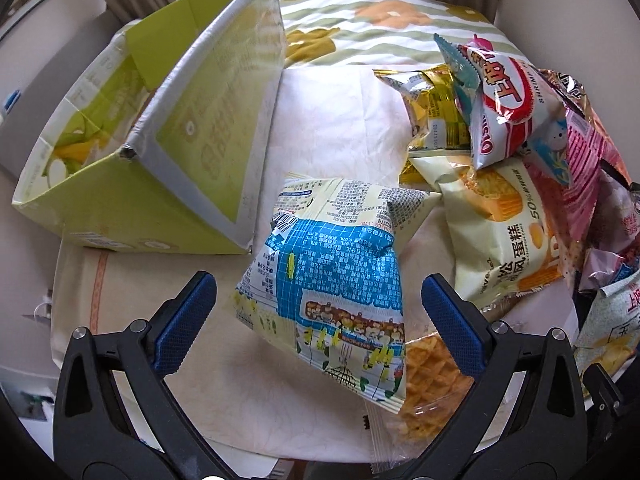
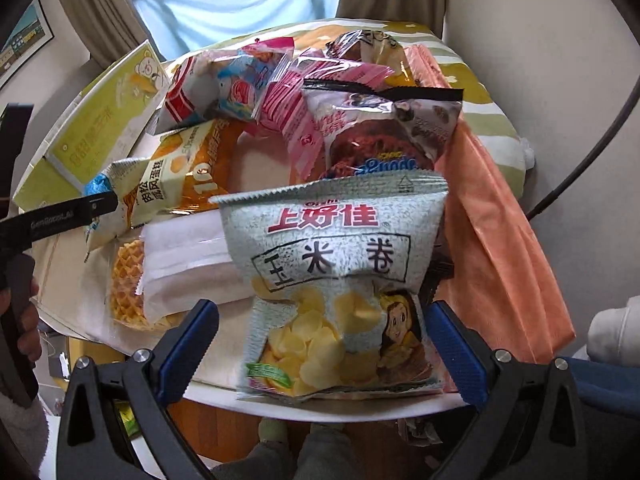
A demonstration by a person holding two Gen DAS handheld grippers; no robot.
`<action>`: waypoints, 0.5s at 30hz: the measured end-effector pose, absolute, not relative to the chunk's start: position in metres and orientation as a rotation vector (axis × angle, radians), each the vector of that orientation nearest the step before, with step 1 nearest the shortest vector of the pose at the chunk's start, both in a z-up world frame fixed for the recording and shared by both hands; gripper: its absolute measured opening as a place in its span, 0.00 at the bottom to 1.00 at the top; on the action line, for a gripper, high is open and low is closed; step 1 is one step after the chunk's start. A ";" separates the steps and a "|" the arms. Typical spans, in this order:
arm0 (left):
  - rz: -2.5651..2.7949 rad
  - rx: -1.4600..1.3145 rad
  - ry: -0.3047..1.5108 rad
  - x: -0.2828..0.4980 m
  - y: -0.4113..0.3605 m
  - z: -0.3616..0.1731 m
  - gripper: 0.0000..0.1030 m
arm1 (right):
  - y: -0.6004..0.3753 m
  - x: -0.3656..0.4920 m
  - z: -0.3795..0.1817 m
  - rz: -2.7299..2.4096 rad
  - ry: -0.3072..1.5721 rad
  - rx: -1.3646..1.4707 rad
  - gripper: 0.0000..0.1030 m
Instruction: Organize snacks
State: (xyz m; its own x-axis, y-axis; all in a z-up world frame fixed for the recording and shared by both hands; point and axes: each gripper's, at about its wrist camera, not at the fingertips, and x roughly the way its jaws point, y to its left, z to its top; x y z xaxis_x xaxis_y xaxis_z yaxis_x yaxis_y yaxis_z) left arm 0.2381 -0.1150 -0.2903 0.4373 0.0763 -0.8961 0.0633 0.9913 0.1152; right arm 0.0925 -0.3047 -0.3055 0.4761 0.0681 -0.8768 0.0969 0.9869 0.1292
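With both tongs spread wide, left tongs (image 1: 318, 322) straddle blue bag (image 1: 324, 276) beside green box (image 1: 160, 152); right tongs (image 2: 322, 338) flank chip bag (image 2: 340, 292) at table (image 2: 192, 276) edge. Step: picking; next likely squeeze, lift into box.

I see glossy crinkled foil-plastic on the blue-printed snack bag (image 1: 332, 284) and the grey corn-roll bag (image 2: 340, 296). The waffle pack (image 1: 432, 396) is clear film. The green box (image 1: 160, 160) is matt cardboard with shiny grey tape edges. The tablecloth (image 1: 332, 112) looks matt cloth. Jaws: matt black plastic, textured blue pads (image 1: 184, 328).
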 end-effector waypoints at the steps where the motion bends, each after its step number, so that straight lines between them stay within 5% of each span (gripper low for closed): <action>1: 0.009 0.137 1.124 0.240 -0.115 -0.293 0.94 | -0.303 0.093 -0.307 -0.013 1.073 0.165 1.00; 4: 0.007 0.141 1.145 0.246 -0.118 -0.301 0.76 | -0.303 0.094 -0.309 -0.013 1.069 0.156 1.00; 15: 0.017 0.166 1.141 0.245 -0.118 -0.305 0.51 | -0.312 0.104 -0.314 -0.011 1.077 0.161 1.00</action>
